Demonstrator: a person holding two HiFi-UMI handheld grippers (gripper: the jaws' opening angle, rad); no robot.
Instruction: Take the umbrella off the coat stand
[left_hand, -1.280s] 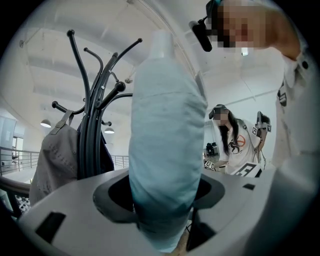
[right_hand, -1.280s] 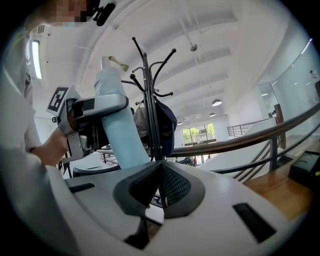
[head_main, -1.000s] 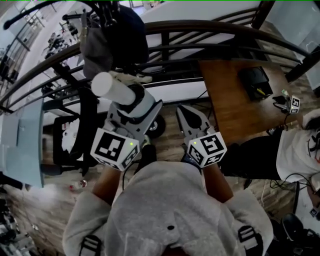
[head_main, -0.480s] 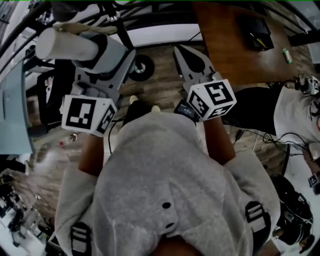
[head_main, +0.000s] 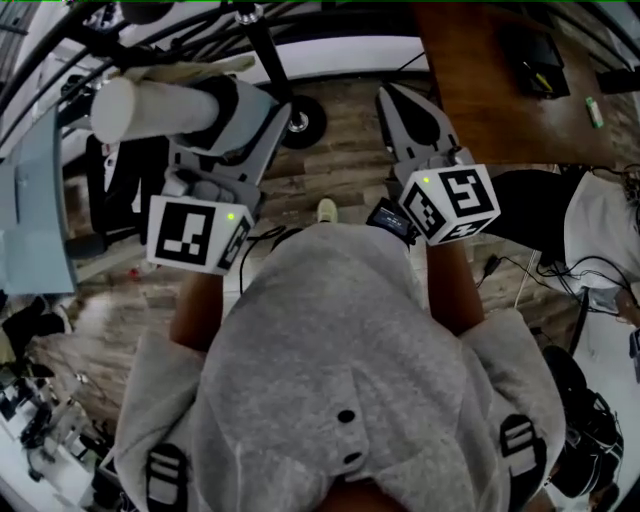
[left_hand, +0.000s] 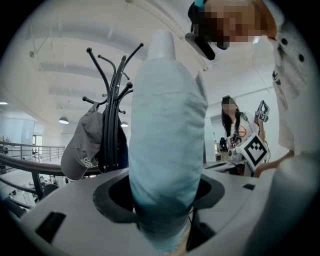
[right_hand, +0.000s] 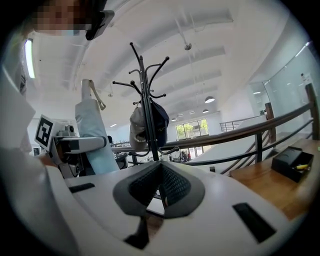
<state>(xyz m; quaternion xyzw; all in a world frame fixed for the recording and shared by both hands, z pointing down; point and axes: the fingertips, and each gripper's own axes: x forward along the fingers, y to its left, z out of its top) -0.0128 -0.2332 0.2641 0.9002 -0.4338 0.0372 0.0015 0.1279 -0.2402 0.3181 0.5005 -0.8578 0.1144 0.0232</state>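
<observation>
Clamps umbrella (head_main: 140, 105) in left tongs (head_main: 225, 110), apparently clear of coat stand (right_hand: 145, 100), with right tongs (head_main: 395, 100) pressed together empty; needs carrying farther off, then setting down.

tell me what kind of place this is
Probably an office or lab on an upper-floor gallery. A curved railing runs along the edge with bright open space beyond it, a wooden desk stands beside it, and a coat stand holds a cap.
</observation>
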